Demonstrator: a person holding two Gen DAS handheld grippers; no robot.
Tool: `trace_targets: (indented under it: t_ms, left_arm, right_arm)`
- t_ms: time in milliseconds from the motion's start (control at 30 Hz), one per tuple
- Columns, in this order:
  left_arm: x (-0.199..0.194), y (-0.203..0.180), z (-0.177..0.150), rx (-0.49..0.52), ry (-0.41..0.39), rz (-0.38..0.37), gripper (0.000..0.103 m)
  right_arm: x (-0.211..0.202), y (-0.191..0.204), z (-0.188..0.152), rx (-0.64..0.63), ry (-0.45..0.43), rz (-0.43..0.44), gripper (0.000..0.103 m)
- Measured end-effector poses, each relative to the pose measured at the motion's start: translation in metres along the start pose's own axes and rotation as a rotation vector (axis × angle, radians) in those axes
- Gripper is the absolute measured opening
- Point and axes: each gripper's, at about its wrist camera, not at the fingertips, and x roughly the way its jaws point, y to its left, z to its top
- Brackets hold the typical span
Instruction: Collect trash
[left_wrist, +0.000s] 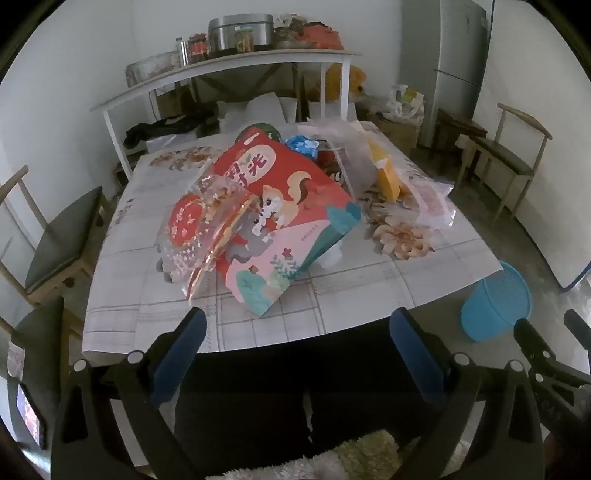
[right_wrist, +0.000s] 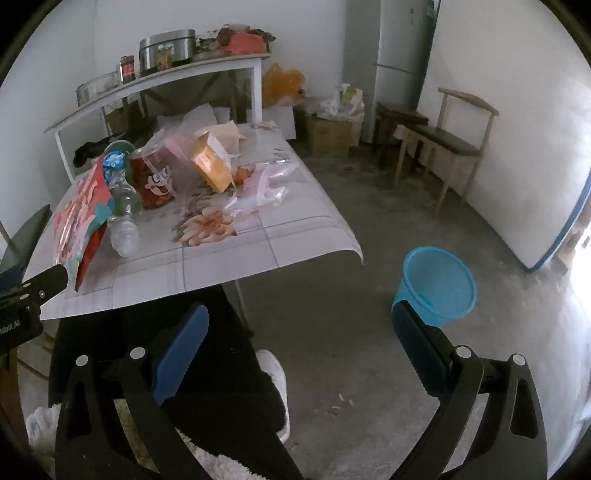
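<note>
Trash is piled on the table (left_wrist: 332, 295): a big red and pink snack box (left_wrist: 288, 206) with a crinkled clear wrapper (left_wrist: 207, 221) lying on it, a yellow carton (left_wrist: 388, 177), clear plastic bags (left_wrist: 428, 195), a red snack cup (right_wrist: 153, 181) and an empty clear bottle (right_wrist: 123, 218). A blue bin (right_wrist: 436, 284) stands on the floor right of the table. My left gripper (left_wrist: 299, 325) hangs open before the table's near edge, nothing between its fingers. My right gripper (right_wrist: 299, 325) is open over the floor, its right finger just in front of the bin.
Wooden chairs stand at the left (left_wrist: 55, 243) and by the right wall (right_wrist: 443, 147). A white shelf (left_wrist: 229, 70) with pots and jars stands behind the table, a fridge (right_wrist: 399, 55) in the corner. The person's dark trousers (right_wrist: 184, 369) and white shoe (right_wrist: 275, 373) are below.
</note>
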Motion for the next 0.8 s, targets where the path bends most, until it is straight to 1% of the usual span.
trace_targets:
  t_ms: [167,400,800]
  left_arm:
    - [-0.001,-0.001,0.000,-0.002,-0.001,-0.002,0.097]
    - [0.003,-0.012,-0.006,0.007,0.005,-0.006,0.097]
    - [0.003,-0.004,-0.002,0.003,0.013,-0.017,0.097]
  right_arm:
    - [0.001,0.000,-0.001,0.000,0.001,0.002,0.095]
    - [0.000,-0.001,-0.002,0.004,0.000,0.001,0.095]
    - [0.001,-0.001,-0.002,0.003,-0.003,0.000,0.095]
